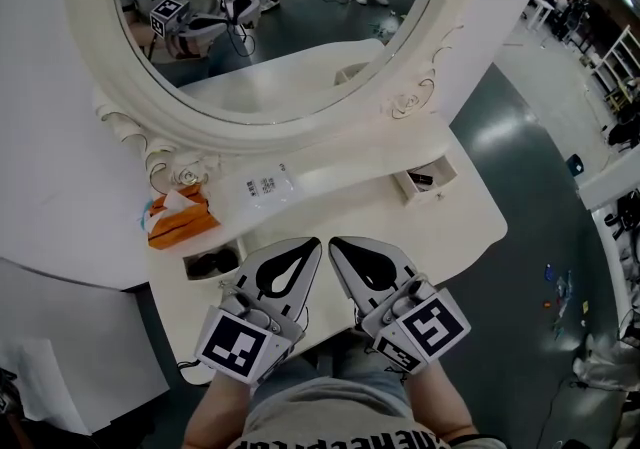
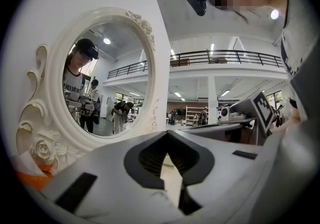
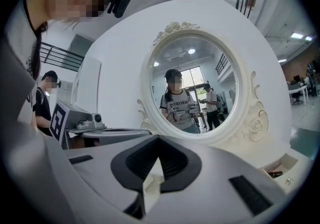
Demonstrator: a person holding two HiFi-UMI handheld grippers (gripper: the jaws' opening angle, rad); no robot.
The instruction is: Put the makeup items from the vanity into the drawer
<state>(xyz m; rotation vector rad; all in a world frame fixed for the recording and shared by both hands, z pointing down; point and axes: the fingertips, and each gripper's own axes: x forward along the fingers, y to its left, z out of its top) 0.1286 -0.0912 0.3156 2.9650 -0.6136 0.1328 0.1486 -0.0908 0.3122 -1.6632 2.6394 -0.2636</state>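
Ahead-left of left gripper (image 1: 310, 247) | dark makeup items (image 1: 212, 262) are lying in small open white drawer (image 1: 200, 277) | 1 more dark item (image 1: 421, 178) is lying in right drawer (image 1: 432, 195), ahead-right of right gripper (image 1: 340, 247) | both jaw pairs are pressing together, empty | risk: a forward swing is likely striking an open drawer, spilling items.

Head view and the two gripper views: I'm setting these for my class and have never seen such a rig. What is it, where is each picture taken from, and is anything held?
There is no robot. A person holds two hand tools, the left gripper and the right gripper. The head view looks down from the person's head, and each gripper view looks along that tool's own jaws. Both pairs of jaws are shut and hold nothing. Beyond them stands a white vanity with an oval mirror. On it lie an orange packet and a printed label. The left drawer is open with dark items inside. The right drawer is open too.
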